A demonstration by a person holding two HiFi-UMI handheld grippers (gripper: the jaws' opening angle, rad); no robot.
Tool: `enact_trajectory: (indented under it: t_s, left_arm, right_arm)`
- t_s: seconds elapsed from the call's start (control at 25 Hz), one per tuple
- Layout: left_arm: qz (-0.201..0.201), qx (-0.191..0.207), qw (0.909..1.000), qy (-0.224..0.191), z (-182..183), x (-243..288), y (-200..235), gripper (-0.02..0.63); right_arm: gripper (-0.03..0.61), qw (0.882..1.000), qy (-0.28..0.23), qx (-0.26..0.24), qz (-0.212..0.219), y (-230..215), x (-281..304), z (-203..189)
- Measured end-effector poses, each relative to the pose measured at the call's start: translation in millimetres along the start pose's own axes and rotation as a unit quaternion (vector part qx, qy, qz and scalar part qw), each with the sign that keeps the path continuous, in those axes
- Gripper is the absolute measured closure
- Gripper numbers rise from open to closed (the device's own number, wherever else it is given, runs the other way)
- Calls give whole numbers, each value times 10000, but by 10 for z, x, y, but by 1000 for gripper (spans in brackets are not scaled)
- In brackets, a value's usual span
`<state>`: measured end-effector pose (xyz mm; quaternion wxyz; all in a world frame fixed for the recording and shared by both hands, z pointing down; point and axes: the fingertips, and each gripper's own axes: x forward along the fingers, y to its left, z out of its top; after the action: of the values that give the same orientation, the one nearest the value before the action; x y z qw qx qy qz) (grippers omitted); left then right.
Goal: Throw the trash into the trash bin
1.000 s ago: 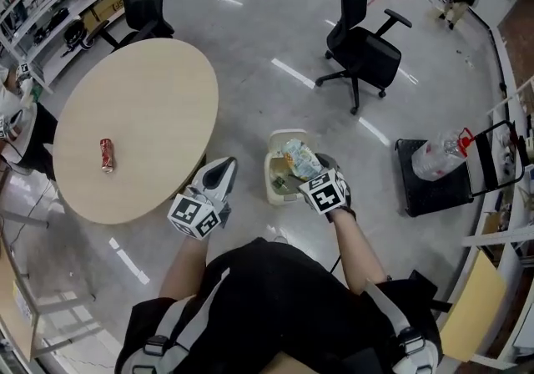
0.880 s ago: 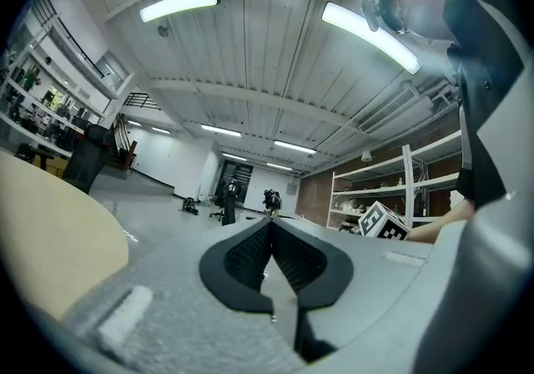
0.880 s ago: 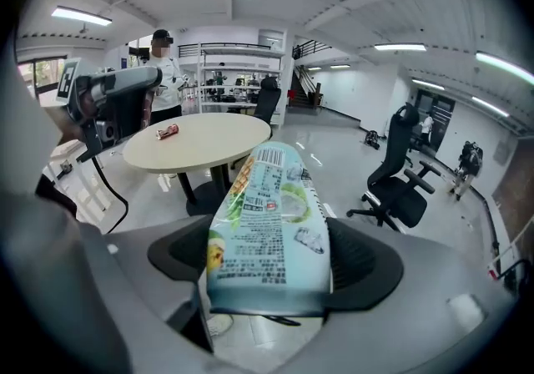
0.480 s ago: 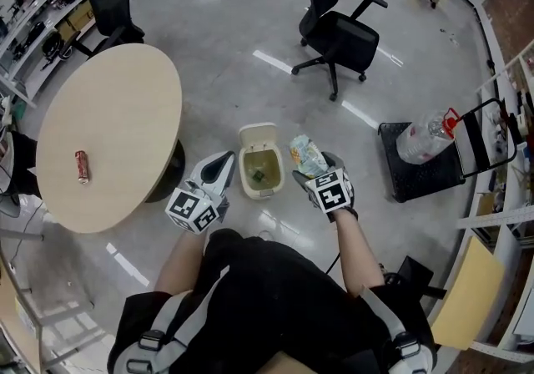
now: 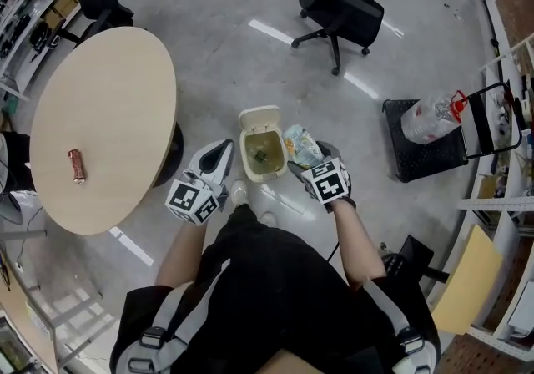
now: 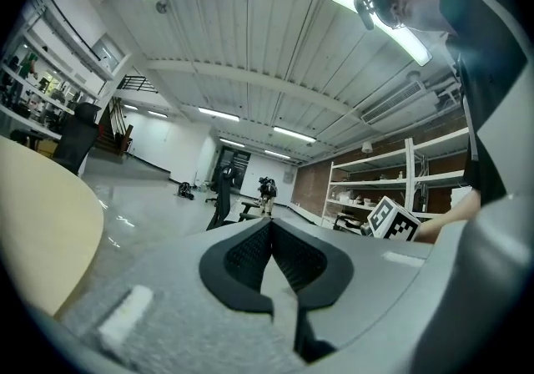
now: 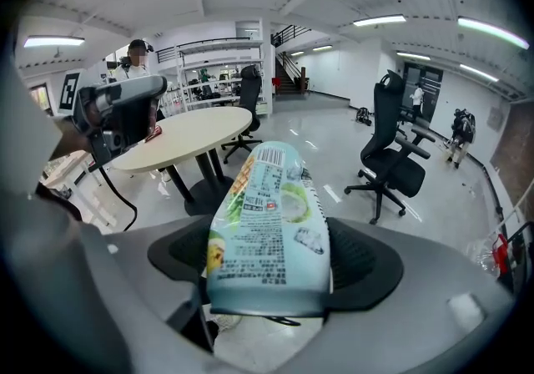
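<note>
A cream trash bin point(image 5: 253, 120) stands on the floor with its lid up and some trash inside. My right gripper point(image 5: 307, 165) is shut on a pale blue-green snack bag point(image 5: 301, 145), which it holds at the bin's right rim. In the right gripper view the bag point(image 7: 269, 222) sticks up from between the jaws of the gripper point(image 7: 267, 260). Left of the bin, my left gripper point(image 5: 219, 159) is shut and empty; in the left gripper view its pads point(image 6: 250, 255) meet with nothing between them. A red can point(image 5: 76, 166) lies on the round table point(image 5: 117, 88).
The person's shoes point(image 5: 240, 193) are right below the bin. A black office chair point(image 5: 338, 3) stands beyond it. A black cart point(image 5: 417, 155) carrying a large plastic bottle point(image 5: 430, 120) is at the right. Shelving lines the right edge, and more chairs stand behind the table.
The bag in my right gripper went from over the bin to its right, then back to the right rim. The whole view has shifted, and the bin now lies between both grippers.
</note>
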<state>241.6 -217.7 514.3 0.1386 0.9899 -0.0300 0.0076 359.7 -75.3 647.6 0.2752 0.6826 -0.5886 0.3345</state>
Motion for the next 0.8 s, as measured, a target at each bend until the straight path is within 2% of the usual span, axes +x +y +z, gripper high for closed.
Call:
enact_trajectory:
  t_s: [0.44, 0.8]
  left_arm:
    - [84, -280, 9979, 586, -348, 180, 568, 614]
    - [254, -739, 9917, 1026, -845, 97, 859, 614]
  right_arm:
    - [163, 9985, 433, 190, 260, 84, 636, 108]
    - [163, 9924, 1038, 361, 561, 351, 1131, -287]
